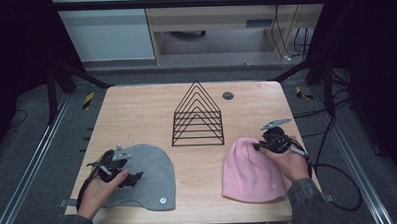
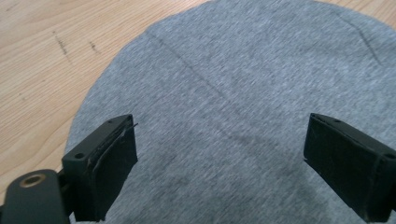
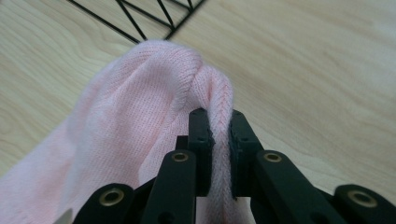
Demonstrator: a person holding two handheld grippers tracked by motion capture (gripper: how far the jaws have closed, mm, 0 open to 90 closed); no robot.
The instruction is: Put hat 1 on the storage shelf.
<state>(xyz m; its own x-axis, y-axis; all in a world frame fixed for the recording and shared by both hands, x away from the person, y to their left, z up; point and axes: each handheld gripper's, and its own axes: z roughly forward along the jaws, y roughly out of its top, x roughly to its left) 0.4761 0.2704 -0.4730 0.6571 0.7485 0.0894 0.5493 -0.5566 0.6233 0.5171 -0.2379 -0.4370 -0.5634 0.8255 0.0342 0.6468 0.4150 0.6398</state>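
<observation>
High view, lower left of the frame: the left gripper (image 1: 122,170) rested over the grey beanie (image 1: 151,176), which lay flat on the desk (image 1: 146,106). From the left gripper view its fingers (image 2: 109,165) stood spread wide above the grey cloth, pinching nothing. A small round white mark sat near the grey beanie's lower edge; its writing was too small to read. At centre, toward the back of the desk, stood a black wire rack (image 1: 198,117) of nested triangles, with a small dark disc (image 1: 228,95) to its right. At lower right lay the pink beanie (image 1: 248,173), and the right gripper (image 1: 261,146) was at its top edge. In the right gripper view the fingers (image 3: 200,140) were pressed together on a fold of pink knit, drawn into a ridge. The step in hand looked like the pick-up of the pink beanie, just begun. Lifting it clear would next call for a steady pinch so the soft knit does not slip, while the left gripper had yet to close on the grey one.
</observation>
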